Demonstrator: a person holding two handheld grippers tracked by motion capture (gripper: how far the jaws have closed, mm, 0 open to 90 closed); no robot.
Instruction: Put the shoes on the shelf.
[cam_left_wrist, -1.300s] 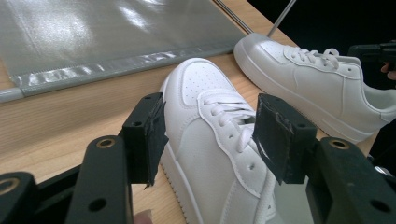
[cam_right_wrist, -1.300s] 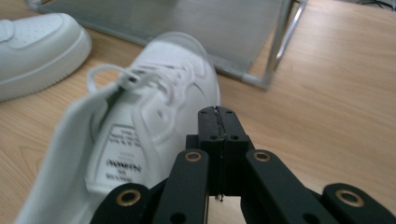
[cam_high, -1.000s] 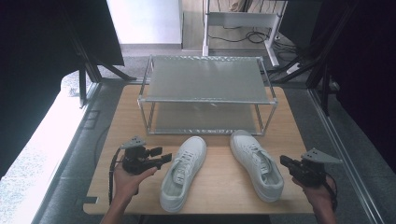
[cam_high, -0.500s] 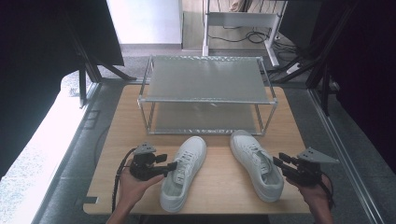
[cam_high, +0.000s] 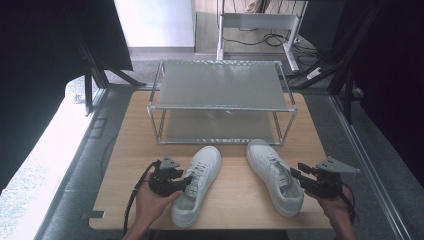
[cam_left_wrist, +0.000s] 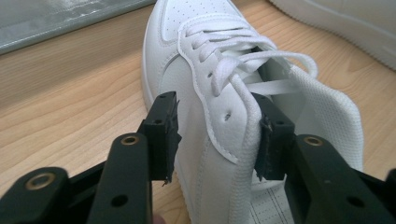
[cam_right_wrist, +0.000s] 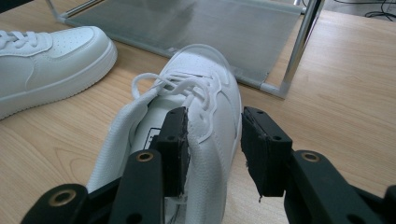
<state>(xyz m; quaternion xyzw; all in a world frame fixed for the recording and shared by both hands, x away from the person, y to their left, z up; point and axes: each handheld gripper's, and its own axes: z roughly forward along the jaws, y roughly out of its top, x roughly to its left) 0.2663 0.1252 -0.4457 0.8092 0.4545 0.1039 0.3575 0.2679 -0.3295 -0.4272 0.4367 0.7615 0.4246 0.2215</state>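
L gripper (cam_high: 186, 181) moved onto left shoe (cam_high: 197, 186); fingers closing.

metal rack (cam_high: 220, 107) blocks the table's (cam_high: 125, 165) far half.

Two white shoes (cam_high: 197, 186) (cam_high: 275, 175), one metal rack (cam_high: 221, 102), two grippers (cam_high: 186, 181) (cam_high: 296, 175).

A wooden table (cam_high: 125, 165) on grey floor (cam_high: 65, 165), dark curtains (cam_high: 45, 60) flanking a white wall (cam_high: 155, 22)
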